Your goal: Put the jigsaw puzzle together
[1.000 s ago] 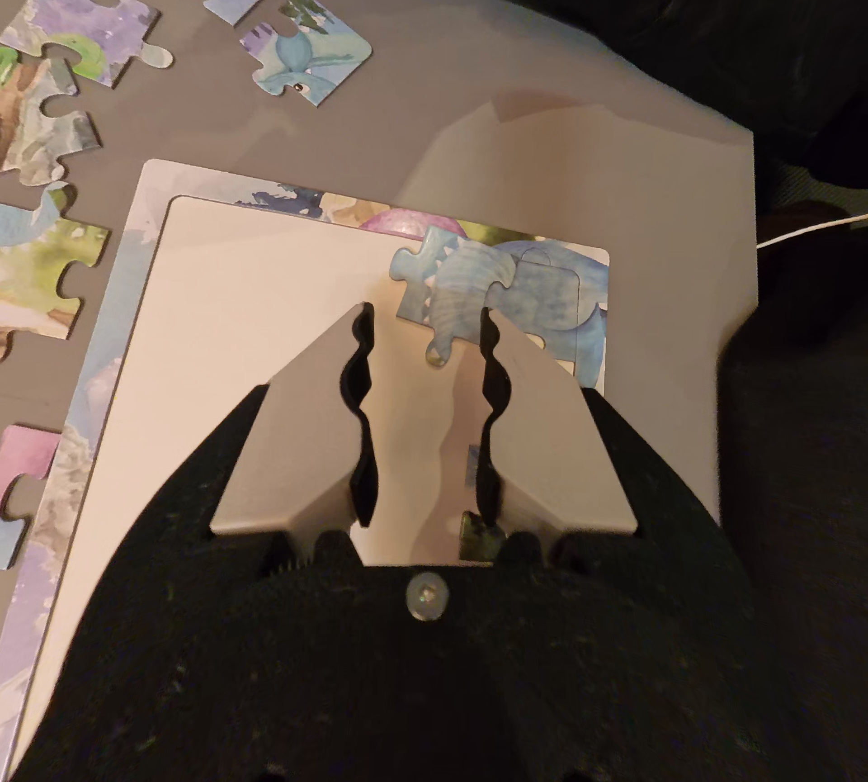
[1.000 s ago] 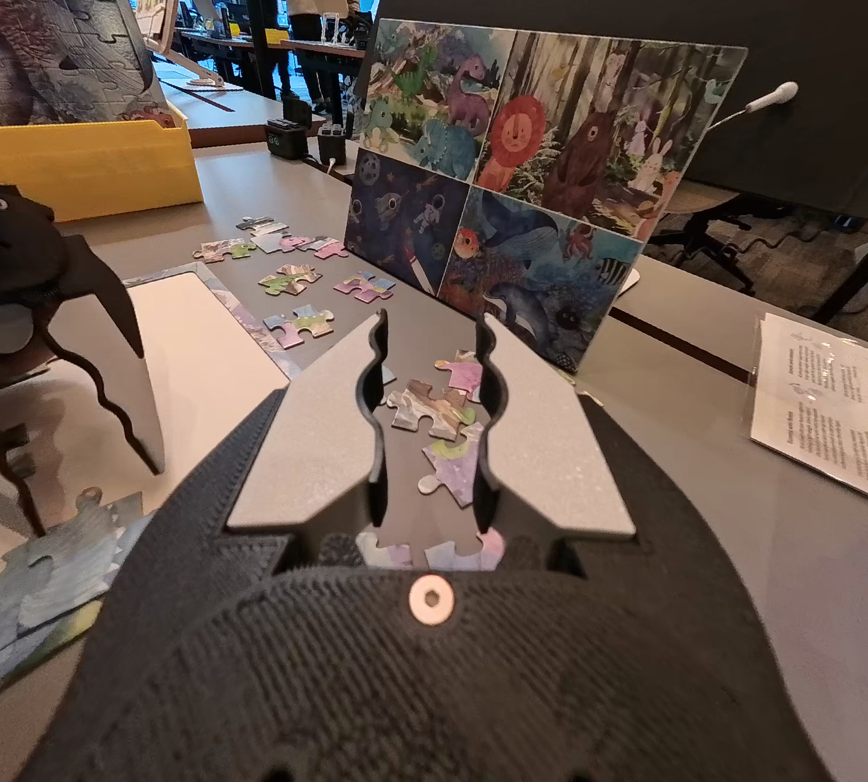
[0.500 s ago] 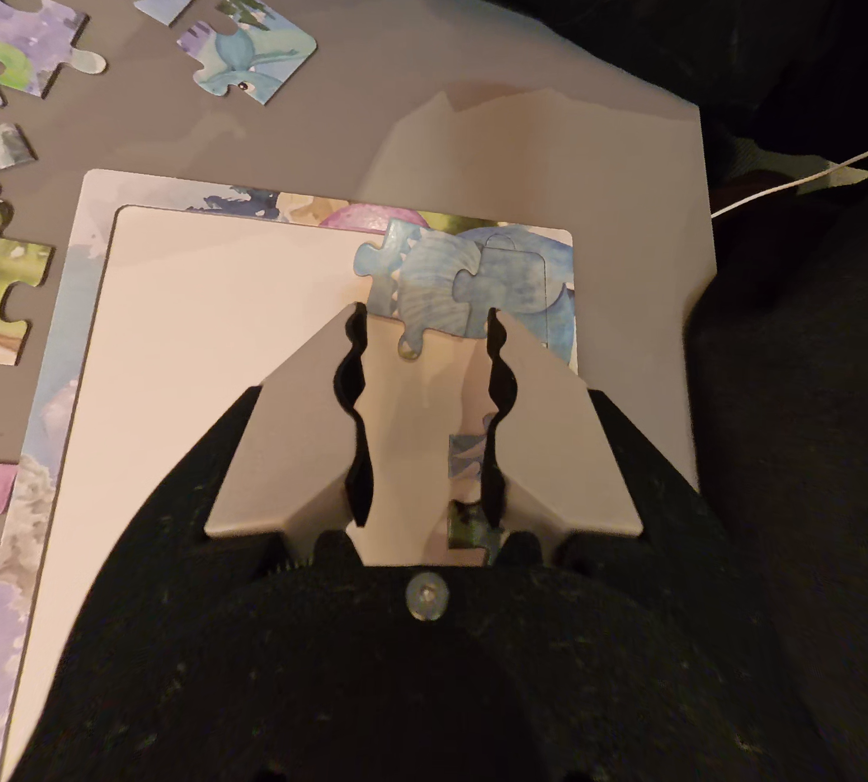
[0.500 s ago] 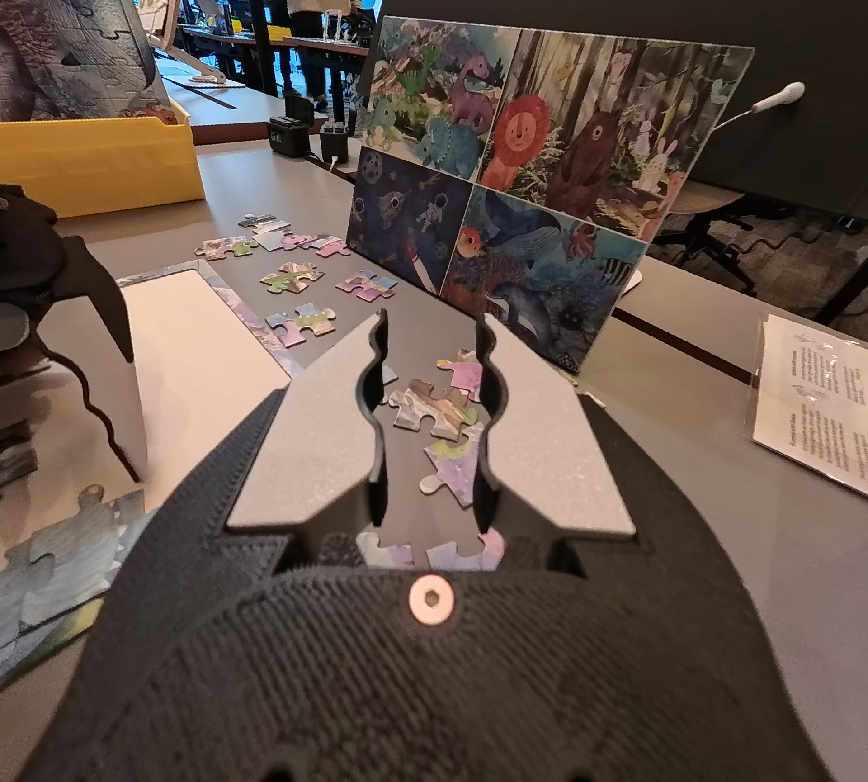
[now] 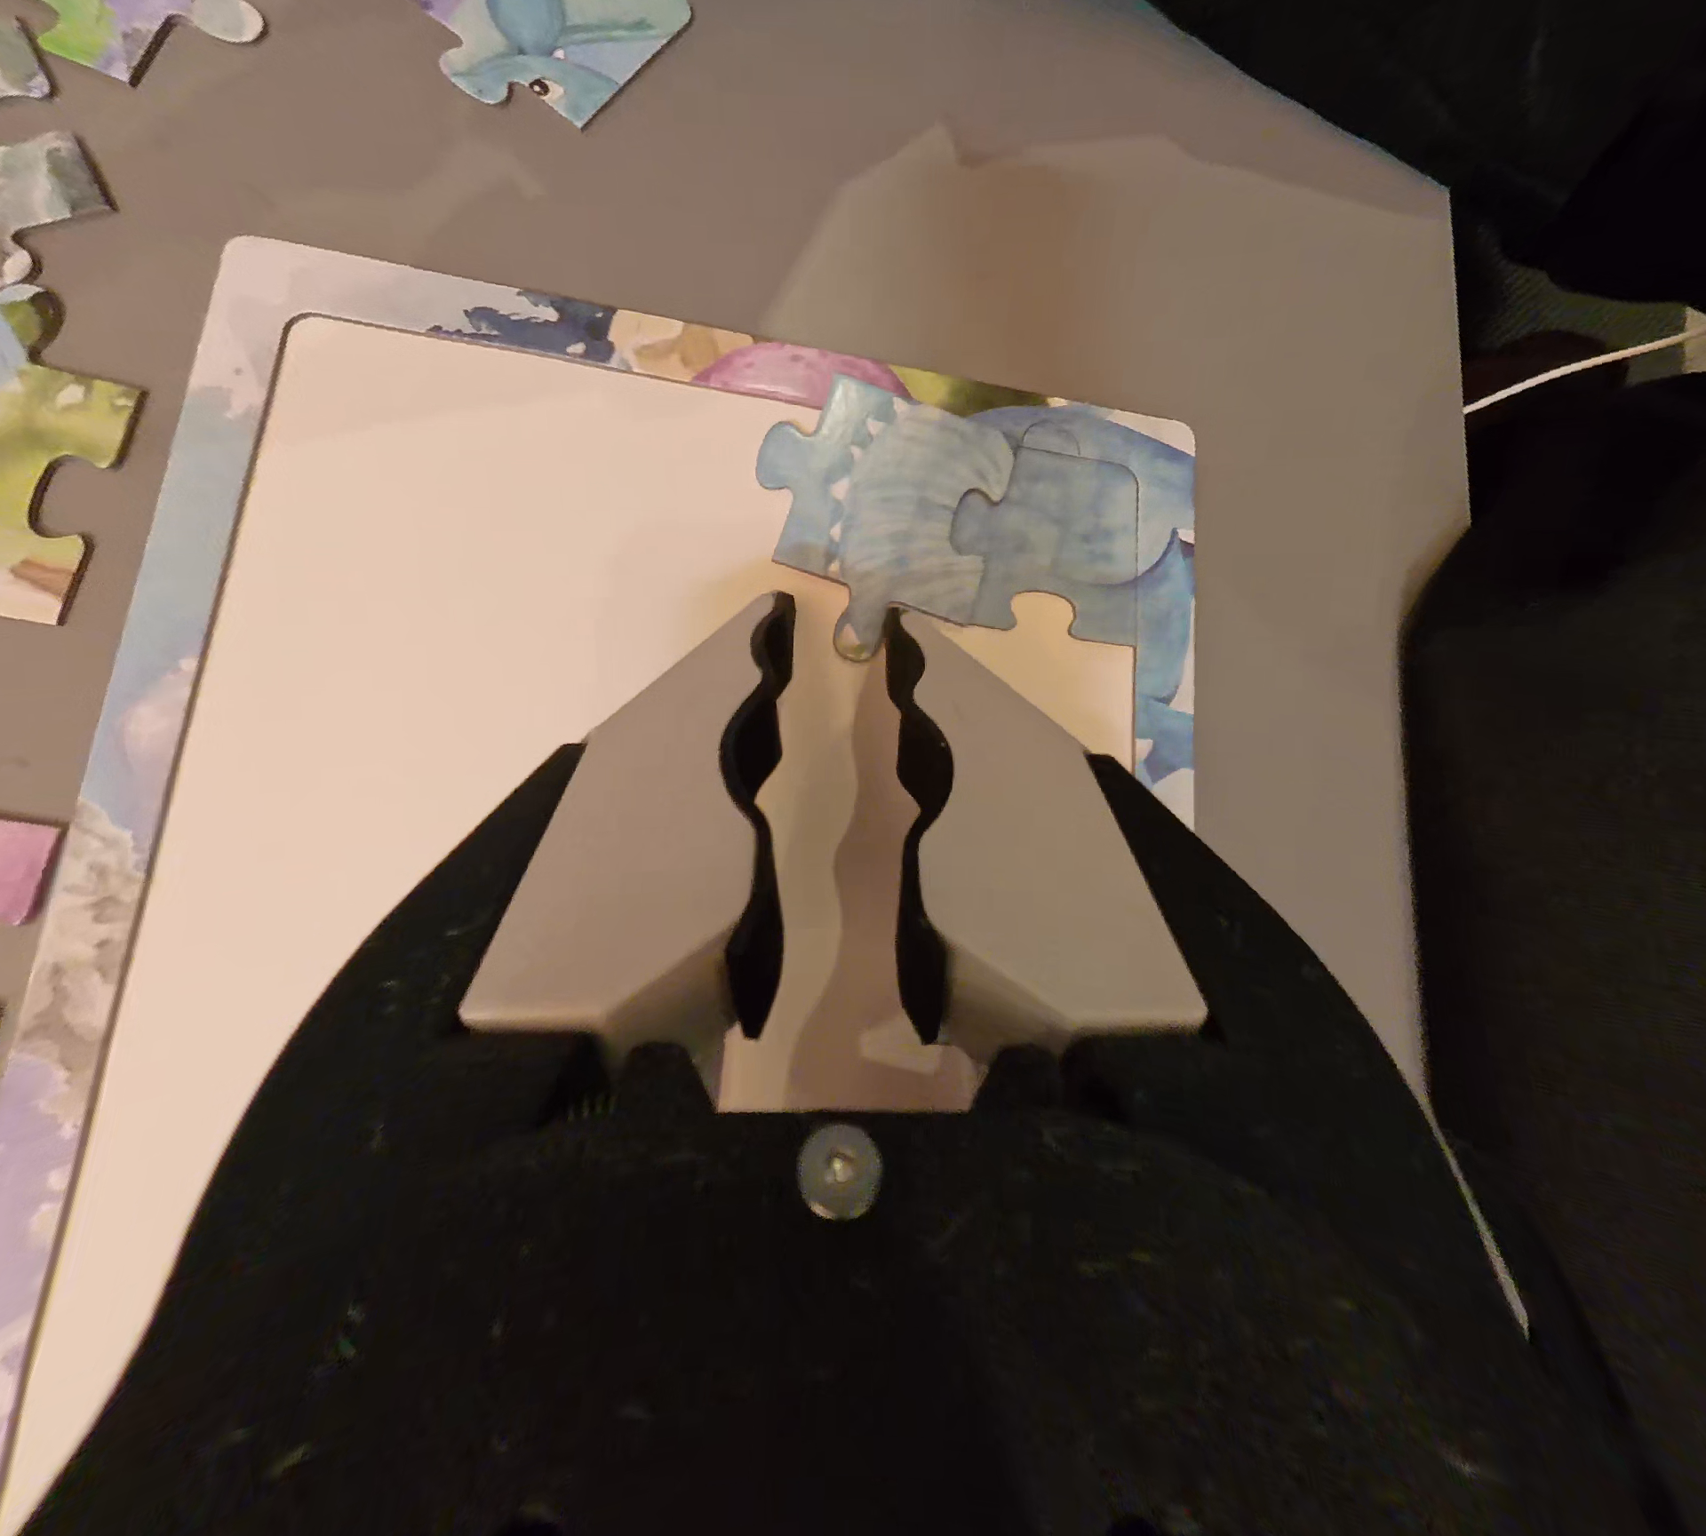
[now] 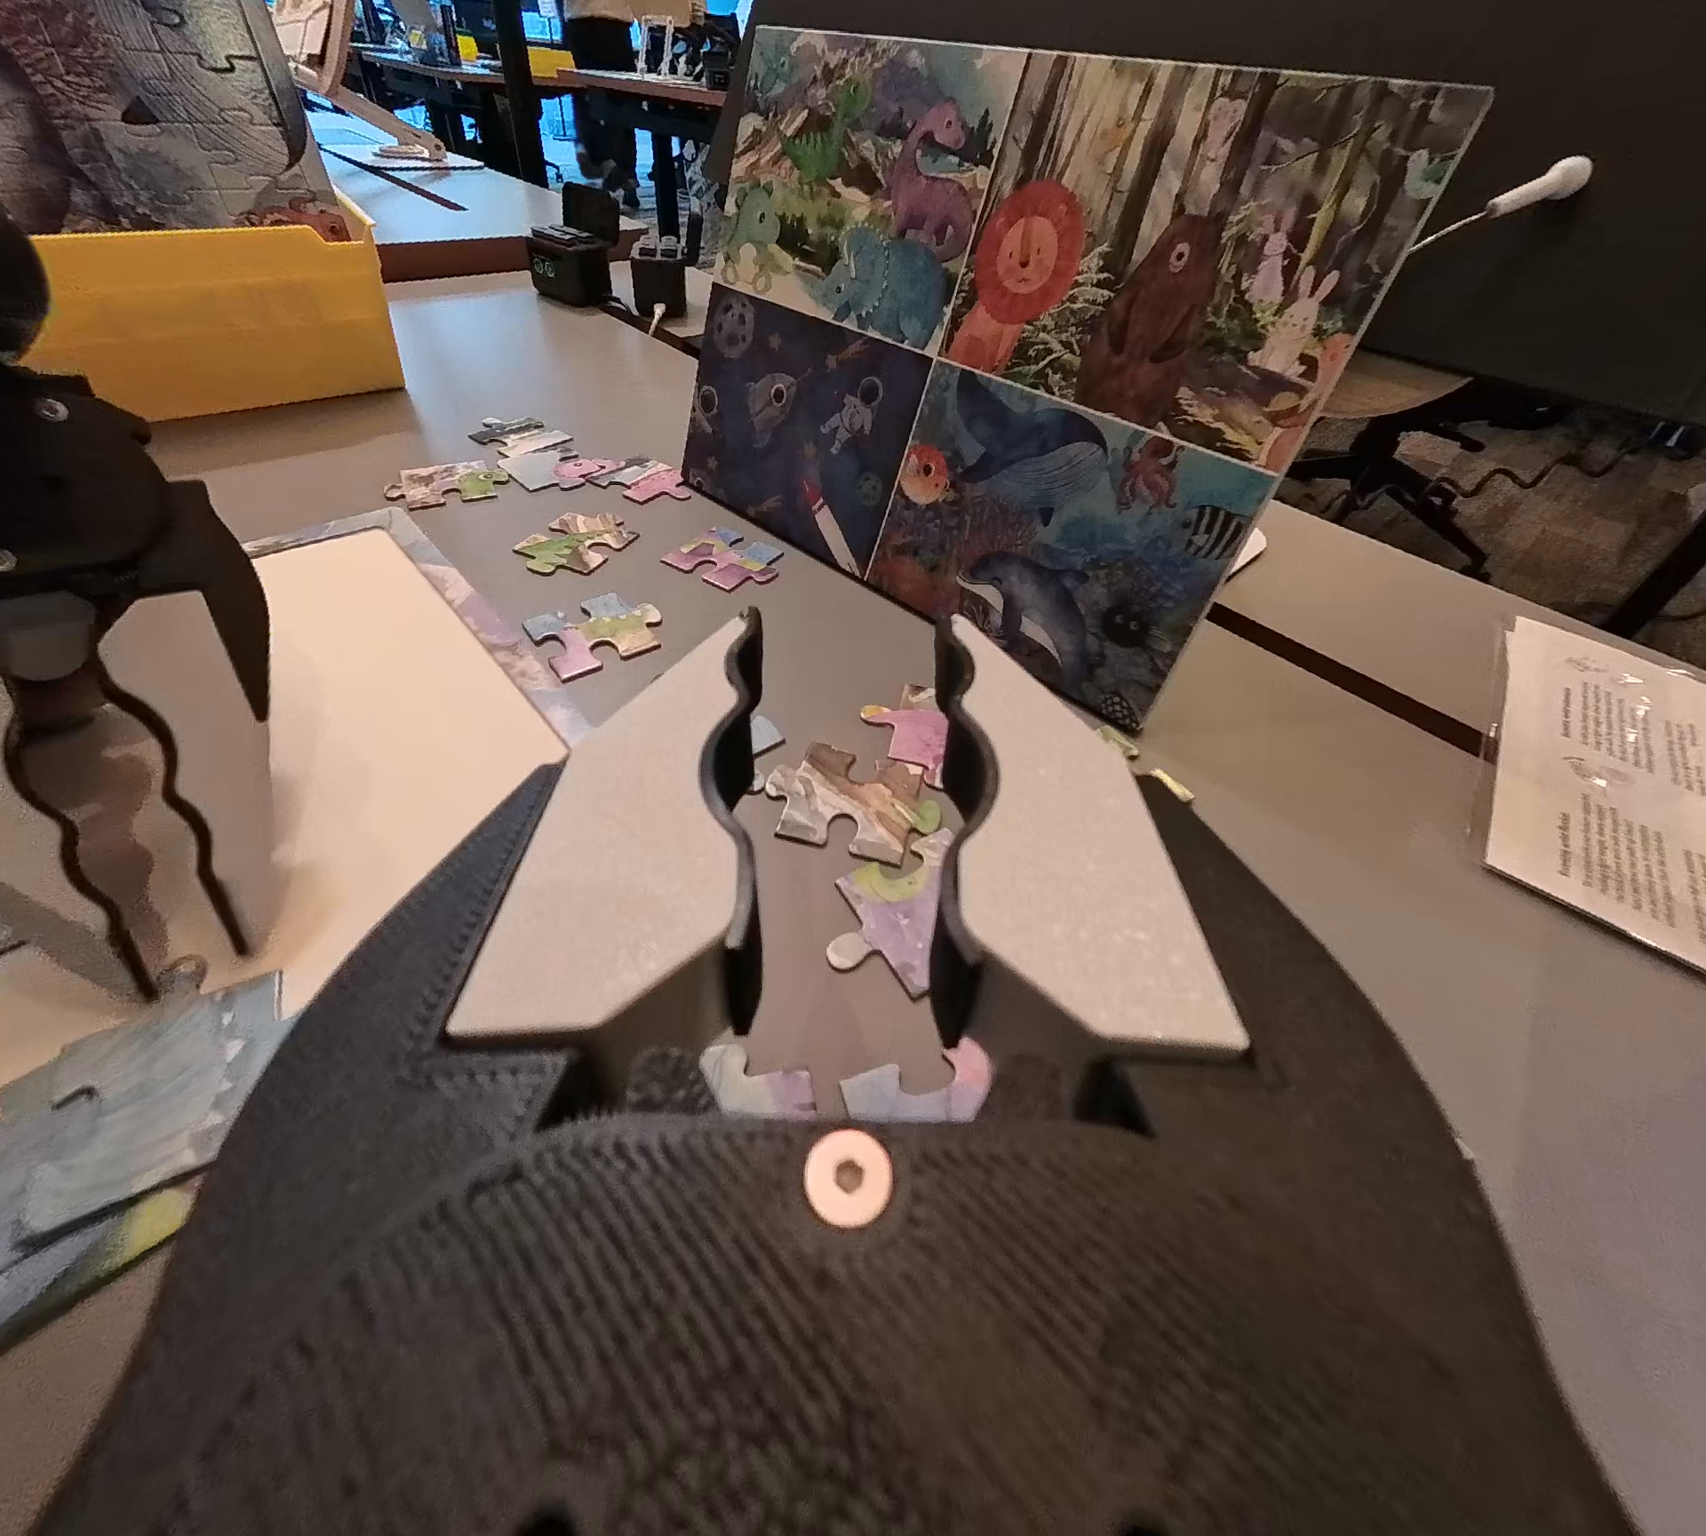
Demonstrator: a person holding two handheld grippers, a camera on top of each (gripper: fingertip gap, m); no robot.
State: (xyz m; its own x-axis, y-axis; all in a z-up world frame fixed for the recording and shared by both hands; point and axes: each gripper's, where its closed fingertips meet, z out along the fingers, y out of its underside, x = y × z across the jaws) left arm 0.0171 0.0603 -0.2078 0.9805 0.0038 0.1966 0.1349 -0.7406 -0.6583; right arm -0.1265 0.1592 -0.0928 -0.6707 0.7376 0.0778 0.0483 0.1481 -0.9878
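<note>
The main risk I see is at the blue piece [image 5: 877,523]: it lies just ahead of the left gripper [image 5: 835,615], and its lower tab sits right at the right fingertip, touching or nearly so. I judge that piece not fully seated against the corner piece [image 5: 1062,532] beyond it; a forward push off-centre on the tab could rotate it, ride it over the tray [image 5: 231,569] rim, or lift the corner piece out of its pocket. A downward press with the tips straddling the tab would miss the piece body. The left gripper is partly open, a narrow gap between the fingers, and holds nothing; it is pitched steeply down over the tray's bare floor, tips low near the surface. The right gripper [image 6: 845,643] is likewise partly open and empty, held low and nearly level above the bench [image 6: 1385,753], aimed at the loose pieces [image 6: 859,799] directly ahead of and between its fingers. A second risk: those pieces overlap, so closing on one could drag its neighbour. The picture board [image 6: 1062,347] stands upright just beyond them; a long reach could knock it.
</note>
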